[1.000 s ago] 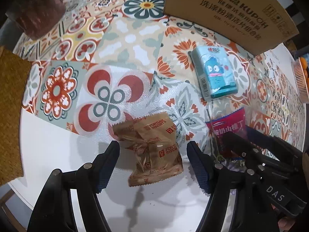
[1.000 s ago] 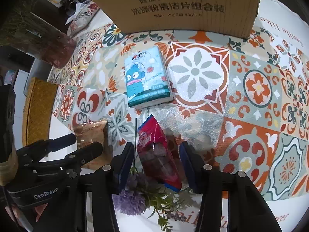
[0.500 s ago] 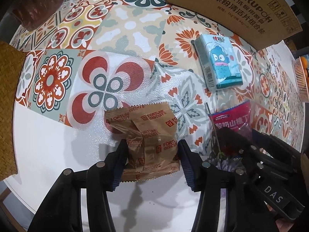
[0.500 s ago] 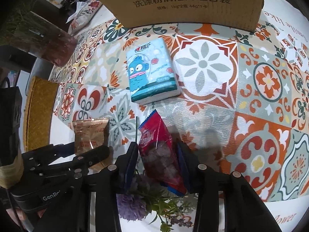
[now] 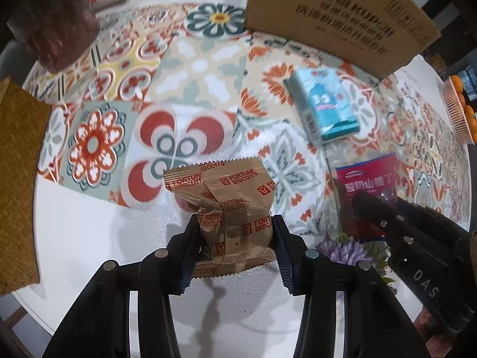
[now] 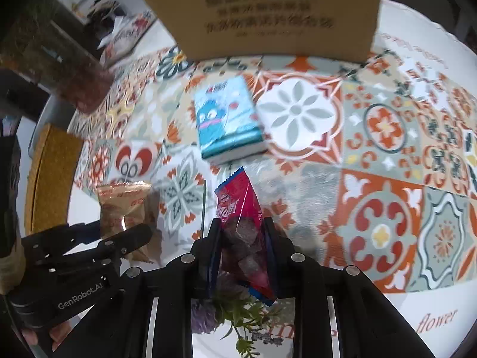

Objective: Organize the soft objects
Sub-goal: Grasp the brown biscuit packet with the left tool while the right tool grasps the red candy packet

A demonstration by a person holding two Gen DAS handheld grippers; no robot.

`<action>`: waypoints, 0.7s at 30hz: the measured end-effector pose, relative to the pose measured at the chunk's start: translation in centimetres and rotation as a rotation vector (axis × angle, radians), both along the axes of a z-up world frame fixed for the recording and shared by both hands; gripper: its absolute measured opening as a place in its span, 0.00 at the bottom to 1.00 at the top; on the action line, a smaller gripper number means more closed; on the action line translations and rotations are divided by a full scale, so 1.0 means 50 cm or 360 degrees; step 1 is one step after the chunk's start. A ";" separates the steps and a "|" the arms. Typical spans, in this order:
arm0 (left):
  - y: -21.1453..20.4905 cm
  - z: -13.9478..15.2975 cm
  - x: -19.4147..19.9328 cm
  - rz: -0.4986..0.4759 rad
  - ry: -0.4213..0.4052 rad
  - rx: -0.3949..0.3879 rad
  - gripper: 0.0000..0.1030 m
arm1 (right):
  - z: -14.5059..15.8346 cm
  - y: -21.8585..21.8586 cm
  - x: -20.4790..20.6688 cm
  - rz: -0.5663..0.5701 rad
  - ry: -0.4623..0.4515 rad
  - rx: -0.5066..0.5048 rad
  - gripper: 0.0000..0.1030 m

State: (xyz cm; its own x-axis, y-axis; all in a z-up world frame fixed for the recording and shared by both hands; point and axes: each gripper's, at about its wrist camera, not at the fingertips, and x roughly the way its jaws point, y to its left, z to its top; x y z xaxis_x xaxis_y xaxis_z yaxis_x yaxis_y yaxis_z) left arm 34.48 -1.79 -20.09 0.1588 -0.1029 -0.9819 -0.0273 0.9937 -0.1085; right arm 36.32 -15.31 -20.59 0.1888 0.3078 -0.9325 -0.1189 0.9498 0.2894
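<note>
At the bottom centre of each wrist view we have a packet pinched: the left tongs point(image 5: 235, 238) are clamped on the brown biscuit packet point(image 5: 229, 205), and the right tongs point(image 6: 243, 247) are clamped on the red snack bag point(image 6: 244, 238). Both packets sit low on the patterned counter point(image 6: 384, 208). We should lift gently and evenly, since crinkly film can slip, and carry them clear of the blue tissue pack point(image 6: 228, 125) toward the cardboard box point(image 6: 259, 12).
</note>
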 end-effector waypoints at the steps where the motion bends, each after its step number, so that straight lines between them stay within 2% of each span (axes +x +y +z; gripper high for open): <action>1: -0.001 0.009 0.000 -0.0015 -0.0024 0.0002 0.44 | 0.008 -0.006 -0.002 -0.0022 -0.0021 0.0001 0.27; 13: -0.017 0.107 0.023 -0.0112 -0.0247 -0.0005 0.45 | 0.108 -0.032 -0.018 -0.0140 -0.0259 -0.0074 0.27; 21: -0.032 0.176 0.024 -0.0170 -0.0429 0.0009 0.44 | 0.175 -0.038 -0.024 -0.0187 -0.0384 -0.0050 0.27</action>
